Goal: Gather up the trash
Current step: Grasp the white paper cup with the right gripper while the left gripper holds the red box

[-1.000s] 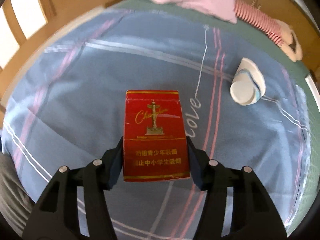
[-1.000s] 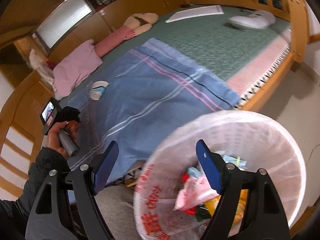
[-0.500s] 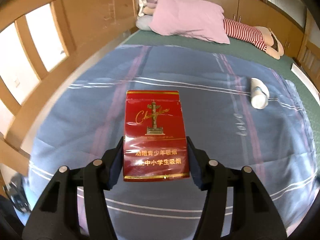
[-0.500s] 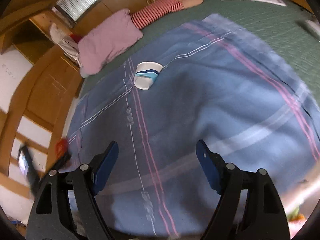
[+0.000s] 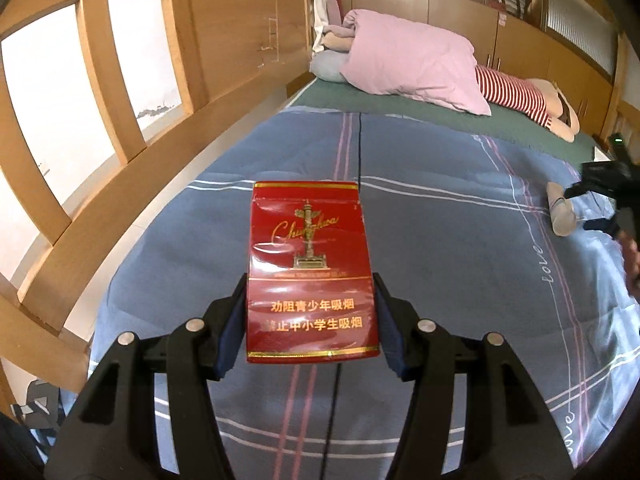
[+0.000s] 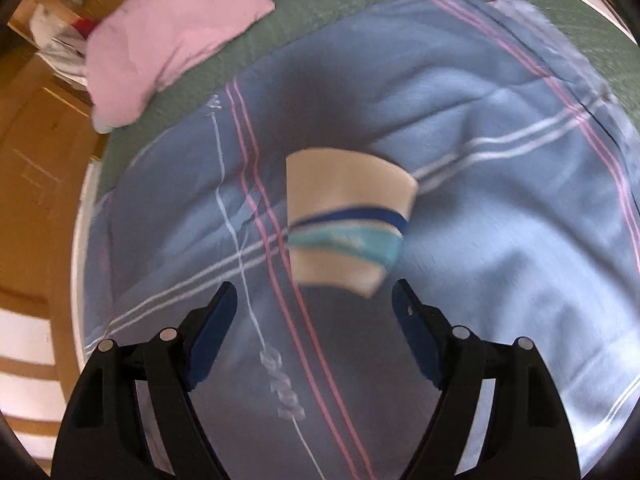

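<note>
My left gripper [image 5: 310,320] is shut on a red cigarette pack [image 5: 310,268] with gold print and holds it above the blue striped blanket [image 5: 440,240]. A white paper cup [image 6: 346,224] with blue and teal bands lies on its side on the blanket [image 6: 500,264]. It also shows in the left wrist view [image 5: 561,214] at the far right. My right gripper [image 6: 316,320] is open just short of the cup, one finger on each side of its near end. In the left wrist view the right gripper [image 5: 608,204] shows beside the cup.
A pink pillow [image 5: 408,64] and a red-striped doll [image 5: 524,98] lie at the bed's head on a green mat [image 5: 440,118]. A wooden bed rail [image 5: 120,128] runs along the left. The pillow shows in the right wrist view [image 6: 168,36] too.
My right gripper has swung from the trash bin over the bed and closed in on the paper cup. My left gripper has lifted and tilted up with the pack still held.
</note>
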